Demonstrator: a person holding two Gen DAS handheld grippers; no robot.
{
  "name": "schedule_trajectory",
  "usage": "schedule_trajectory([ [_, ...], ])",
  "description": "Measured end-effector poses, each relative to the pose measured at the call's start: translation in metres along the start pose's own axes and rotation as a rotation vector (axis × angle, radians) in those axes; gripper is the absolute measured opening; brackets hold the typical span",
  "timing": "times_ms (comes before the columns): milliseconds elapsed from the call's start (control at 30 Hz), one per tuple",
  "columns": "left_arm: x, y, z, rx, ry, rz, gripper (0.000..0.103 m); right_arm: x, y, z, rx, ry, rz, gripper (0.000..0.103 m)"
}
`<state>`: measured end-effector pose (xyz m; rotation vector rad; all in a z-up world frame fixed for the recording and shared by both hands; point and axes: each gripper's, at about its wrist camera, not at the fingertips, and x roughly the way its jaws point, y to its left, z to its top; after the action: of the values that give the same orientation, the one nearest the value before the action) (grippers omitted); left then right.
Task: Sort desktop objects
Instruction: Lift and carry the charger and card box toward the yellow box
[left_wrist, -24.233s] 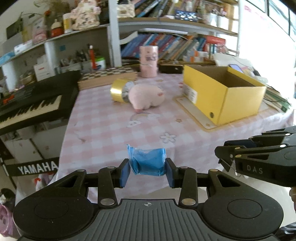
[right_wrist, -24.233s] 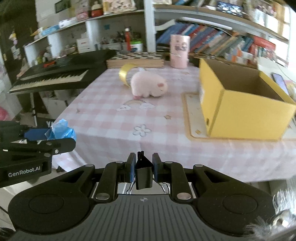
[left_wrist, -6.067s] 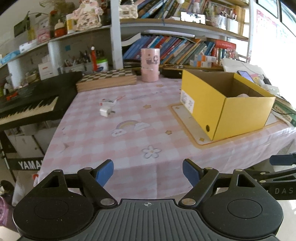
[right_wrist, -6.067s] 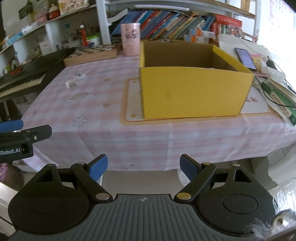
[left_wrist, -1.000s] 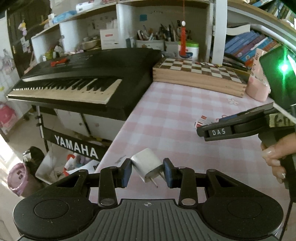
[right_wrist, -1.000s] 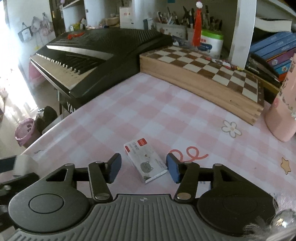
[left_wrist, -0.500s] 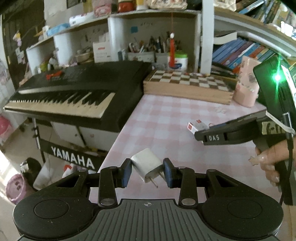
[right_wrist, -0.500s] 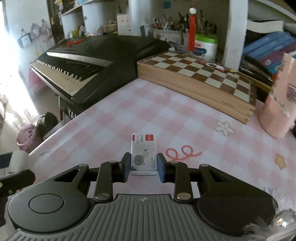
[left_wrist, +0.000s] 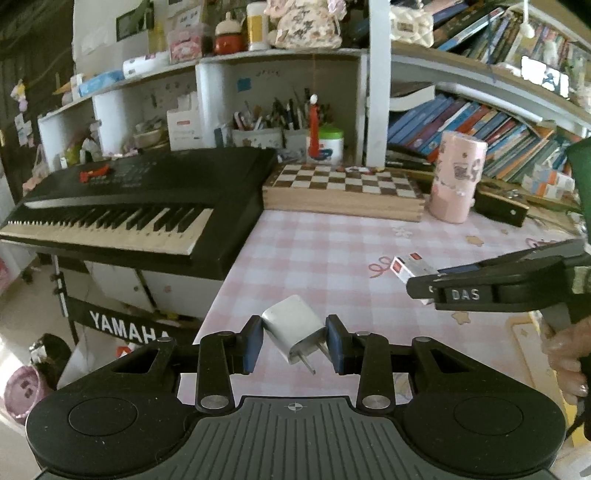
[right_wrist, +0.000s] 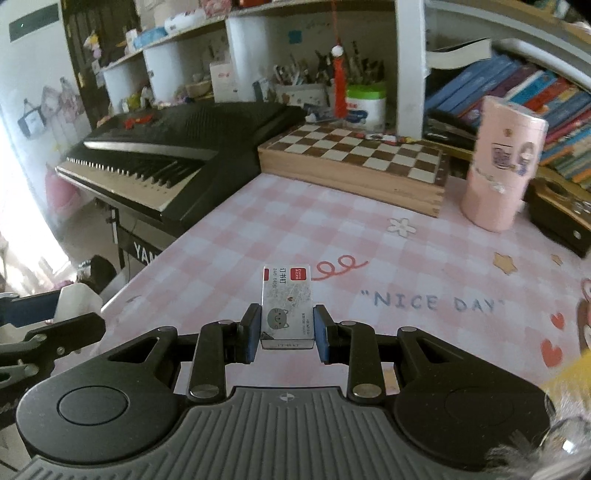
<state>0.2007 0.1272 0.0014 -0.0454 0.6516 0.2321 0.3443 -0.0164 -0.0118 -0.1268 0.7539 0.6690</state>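
Note:
My left gripper (left_wrist: 294, 341) is shut on a white plug charger (left_wrist: 290, 328), tilted with its prongs pointing down right, held above the table's left edge. My right gripper (right_wrist: 286, 331) is shut on a small white staple box (right_wrist: 286, 305) with red labels and a cat picture, held above the pink checked tablecloth (right_wrist: 332, 236). In the left wrist view the right gripper (left_wrist: 421, 286) reaches in from the right with the staple box (left_wrist: 408, 266) sticking out of it. In the right wrist view the charger (right_wrist: 75, 299) and the left gripper show at the far left.
A black keyboard (left_wrist: 129, 199) stands left of the table. A wooden chessboard box (left_wrist: 343, 190) and a pink cylinder (left_wrist: 456, 177) sit at the table's back edge, below shelves of books. A yellow corner (right_wrist: 569, 384) shows at lower right.
Both grippers have risen and drawn back a little with their loads. One second ago the right gripper was open around the staple box on the table; it closed on it and lifted it.

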Motion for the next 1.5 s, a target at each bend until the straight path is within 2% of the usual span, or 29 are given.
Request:
schedule_trajectory([
  [433,-0.048,0.010,-0.022,0.010,-0.045,-0.063,0.035,-0.076,0.031,-0.041,0.072,-0.056,-0.037,0.028],
  [1033,-0.118,0.031,-0.075,0.070,-0.043,-0.149,0.035,-0.140,0.098,-0.124,0.148,-0.033,-0.104,0.028],
  [1267,-0.138,0.033,-0.097,0.114,-0.026,-0.196,0.035,-0.161,0.117,-0.156,0.197,-0.027,-0.137,0.028],
  [1500,-0.150,0.015,-0.108,0.202,-0.025,-0.262,0.035,-0.184,0.121,-0.184,0.269,-0.028,-0.192,0.028],
])
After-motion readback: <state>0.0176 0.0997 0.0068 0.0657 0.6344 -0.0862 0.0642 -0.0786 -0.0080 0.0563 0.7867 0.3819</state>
